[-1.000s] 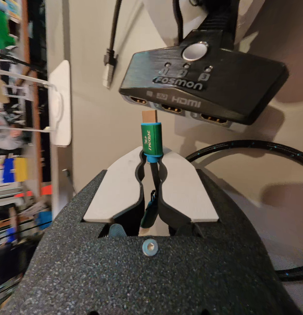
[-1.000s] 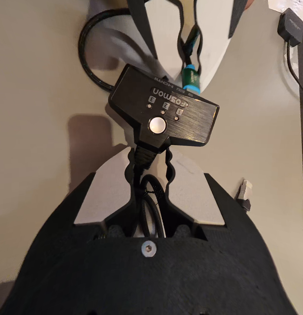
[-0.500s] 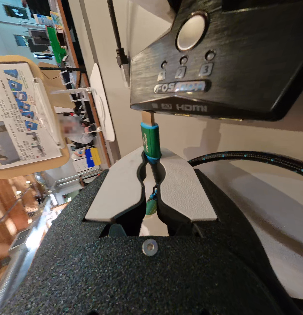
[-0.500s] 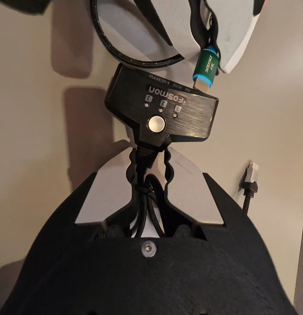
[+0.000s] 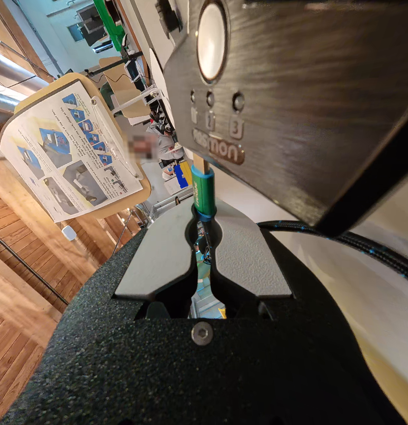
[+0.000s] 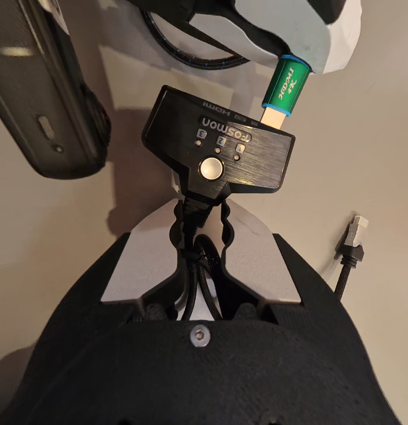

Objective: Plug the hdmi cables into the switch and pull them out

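Green anodised metal with blue end rings: that is the shell of the cable plug (image 5: pixel 203 190) clamped at the tips of the left gripper (image 5: pixel 204 212), just above the middle of the left wrist frame. Its grey fingertips (image 5: pixel 235 220) close on the rear blue collar and on the thin black lead below it. The plug's gold-coloured metal tongue points up and meets the lower edge of the black brushed-metal switch box (image 5: pixel 302 115) that fills the upper right; whether the tongue has gone into a port cannot be told from here. A black braided cable with blue flecks (image 5: pixel 371 246) curves across the right side over the pale tabletop (image 5: pixel 371 345). At the left a printed instruction sheet on a rounded wooden board (image 5: pixel 67 151) hangs before a wooden floor.

In the right wrist view the same switch box (image 6: pixel 221 147) sits at the centre, with a round silver button and three small lamps on its face. The right gripper (image 6: pixel 202 212) holds the box by its ribbed black cable collar (image 6: pixel 196 213); the left pad presses on it, while a gap shows at the right pad. The green plug (image 6: pixel 285 89) comes in from the upper right, its tongue touching the box's far edge. A grey-tipped black connector (image 6: pixel 352 239) lies apart at the right.
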Demonstrator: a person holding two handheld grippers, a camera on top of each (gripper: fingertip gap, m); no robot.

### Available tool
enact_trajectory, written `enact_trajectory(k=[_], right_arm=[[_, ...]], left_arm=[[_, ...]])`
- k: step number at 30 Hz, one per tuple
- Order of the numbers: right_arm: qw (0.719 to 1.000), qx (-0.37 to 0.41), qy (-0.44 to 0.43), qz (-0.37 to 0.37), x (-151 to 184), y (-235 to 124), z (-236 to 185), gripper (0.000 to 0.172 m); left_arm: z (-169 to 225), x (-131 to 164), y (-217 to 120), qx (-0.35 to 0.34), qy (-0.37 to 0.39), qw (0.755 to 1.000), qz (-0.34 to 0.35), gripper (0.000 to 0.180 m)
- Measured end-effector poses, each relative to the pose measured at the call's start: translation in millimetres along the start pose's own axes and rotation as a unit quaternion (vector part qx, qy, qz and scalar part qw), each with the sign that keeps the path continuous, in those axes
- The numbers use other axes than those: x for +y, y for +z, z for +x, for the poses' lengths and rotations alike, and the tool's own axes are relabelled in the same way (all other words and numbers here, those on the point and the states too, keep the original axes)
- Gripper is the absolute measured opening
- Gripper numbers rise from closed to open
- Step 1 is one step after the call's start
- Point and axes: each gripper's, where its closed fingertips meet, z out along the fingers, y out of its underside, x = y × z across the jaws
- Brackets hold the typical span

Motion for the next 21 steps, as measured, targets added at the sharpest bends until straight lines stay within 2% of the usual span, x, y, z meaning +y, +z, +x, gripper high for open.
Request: enact_trajectory(k=[5,14,21], right_arm=[[1.0,-0.003,0.005,0.002,-2.0,1.4,-1.6,0.032],[1.0,-0.012,0.02,0.015,-2.1,0.8,-2.1,0.032],[1.0,-0.008,-0.007,0.025,-2.6,-0.1,-3.8,0.032]], left_arm=[[2.7,-0.1,5.9,0.003,-0.016,1.0,-0.006,0.005],[-2.4,-0.3,3.0,-0.021,-0.002,1.0,-0.016,0.004],[0.7,-4.6,7.1,-0.012,-0.02,1.0,0.021,0.005]])
